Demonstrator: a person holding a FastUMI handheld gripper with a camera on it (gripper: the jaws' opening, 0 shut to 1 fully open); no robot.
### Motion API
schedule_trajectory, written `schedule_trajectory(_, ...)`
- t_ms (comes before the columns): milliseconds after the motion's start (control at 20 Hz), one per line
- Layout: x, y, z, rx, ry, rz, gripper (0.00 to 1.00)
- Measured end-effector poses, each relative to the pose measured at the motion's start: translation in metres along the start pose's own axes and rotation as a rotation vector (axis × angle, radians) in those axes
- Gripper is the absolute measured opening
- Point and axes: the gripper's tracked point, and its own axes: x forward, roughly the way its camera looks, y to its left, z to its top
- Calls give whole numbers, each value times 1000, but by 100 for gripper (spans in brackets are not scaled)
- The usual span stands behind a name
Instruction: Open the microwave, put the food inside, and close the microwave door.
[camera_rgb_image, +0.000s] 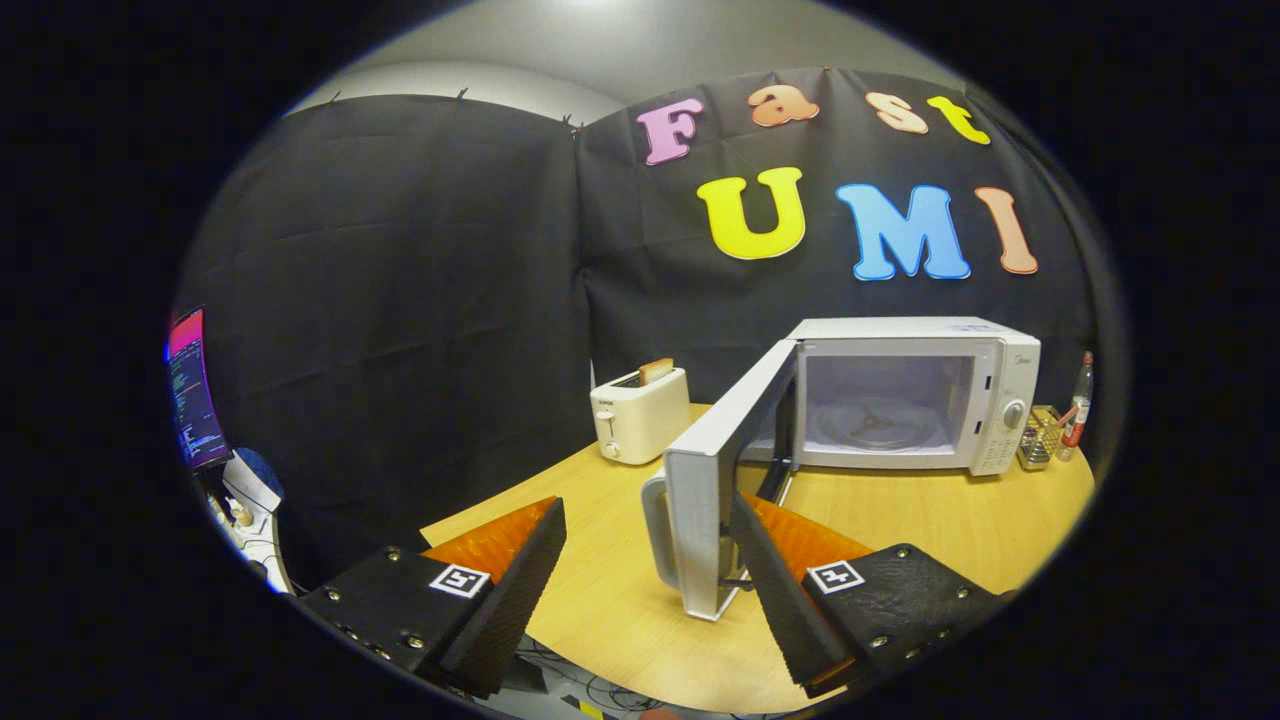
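A white microwave (985, 400) stands at the back right of the wooden table (900, 520). Its door (725, 465) is swung wide open toward me, edge-on, with the handle (655, 525) on its near end. The cavity shows a glass turntable (880, 425) with nothing on it. My gripper (645, 545) is open; the handle and the door's free edge sit between my fingers, closer to the right finger, and neither finger visibly presses on them. I cannot make out any food apart from a slice of toast (656, 371) standing in the toaster.
A cream toaster (640, 412) stands on the table left of the microwave. Right of the microwave are a small wire basket (1040, 437) and a bottle (1080, 405). A monitor (192, 390) and a cluttered stand sit off the table to the left.
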Motion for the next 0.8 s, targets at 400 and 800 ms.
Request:
schedule_trajectory(400,-39,-100,-12,30,7,-168,100)
schedule_trajectory(800,-79,-178,-42,80,48,-301,100)
